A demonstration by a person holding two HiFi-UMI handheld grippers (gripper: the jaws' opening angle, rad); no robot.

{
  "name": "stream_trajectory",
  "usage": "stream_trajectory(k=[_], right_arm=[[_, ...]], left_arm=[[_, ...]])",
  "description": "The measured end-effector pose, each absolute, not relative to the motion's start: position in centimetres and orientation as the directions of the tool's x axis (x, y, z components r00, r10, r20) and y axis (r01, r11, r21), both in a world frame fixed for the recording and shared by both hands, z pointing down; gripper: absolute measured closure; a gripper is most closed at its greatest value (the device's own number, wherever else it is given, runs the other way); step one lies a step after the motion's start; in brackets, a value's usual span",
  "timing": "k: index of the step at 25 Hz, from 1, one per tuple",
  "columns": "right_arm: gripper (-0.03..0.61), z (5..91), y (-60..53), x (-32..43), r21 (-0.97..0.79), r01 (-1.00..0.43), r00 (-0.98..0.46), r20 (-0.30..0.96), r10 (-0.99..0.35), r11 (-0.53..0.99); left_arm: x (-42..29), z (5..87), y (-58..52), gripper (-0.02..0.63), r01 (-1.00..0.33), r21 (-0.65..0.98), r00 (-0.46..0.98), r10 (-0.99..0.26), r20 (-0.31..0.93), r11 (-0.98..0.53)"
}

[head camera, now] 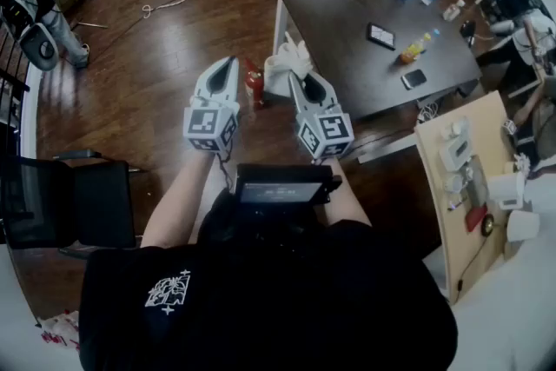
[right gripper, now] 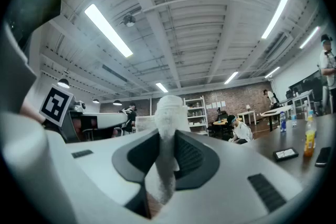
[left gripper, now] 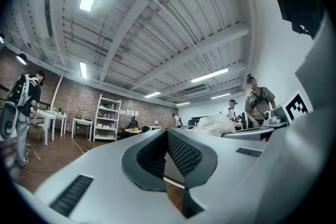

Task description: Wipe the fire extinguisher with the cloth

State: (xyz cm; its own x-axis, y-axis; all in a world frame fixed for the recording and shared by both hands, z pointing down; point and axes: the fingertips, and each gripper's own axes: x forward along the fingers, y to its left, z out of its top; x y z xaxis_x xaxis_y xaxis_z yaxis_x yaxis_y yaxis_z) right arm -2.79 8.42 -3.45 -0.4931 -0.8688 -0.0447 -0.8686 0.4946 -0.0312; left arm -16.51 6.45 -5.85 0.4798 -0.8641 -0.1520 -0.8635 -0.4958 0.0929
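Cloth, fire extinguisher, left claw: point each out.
cloth (right gripper: 170, 112), right gripper view, bunched upper end
fire extinguisher (head camera: 254, 88), head view, red body
left claw (left gripper: 167, 134), left gripper view, between its shut tips

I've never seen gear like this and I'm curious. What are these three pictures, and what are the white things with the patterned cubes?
A person holds a tool in each hand, and each tool ends in two-jaw tongs. The patterned cubes are part of the tools. The wide picture comes from a camera on the person's head, looking down. The other two come from cameras riding on each tool, looking along its jaws. The left tongs are closed on nothing. The right tongs pinch a white cloth. Ahead, on the wooden floor beside a dark table, stands a small red fire extinguisher, which the cloth is meant to wipe.
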Motion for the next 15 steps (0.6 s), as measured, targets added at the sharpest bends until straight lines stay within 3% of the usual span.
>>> stream_trajectory(k=[15], right_arm=[[0.486, -1.1, 3.1, -0.9, -0.05, -0.835, -0.547, -0.035, -0.836, 0.548]], left_arm=[[-14.3, -5.1, 1.7, 0.612, -0.88, 0.084, 0.452, -0.879, -0.155, -0.467]])
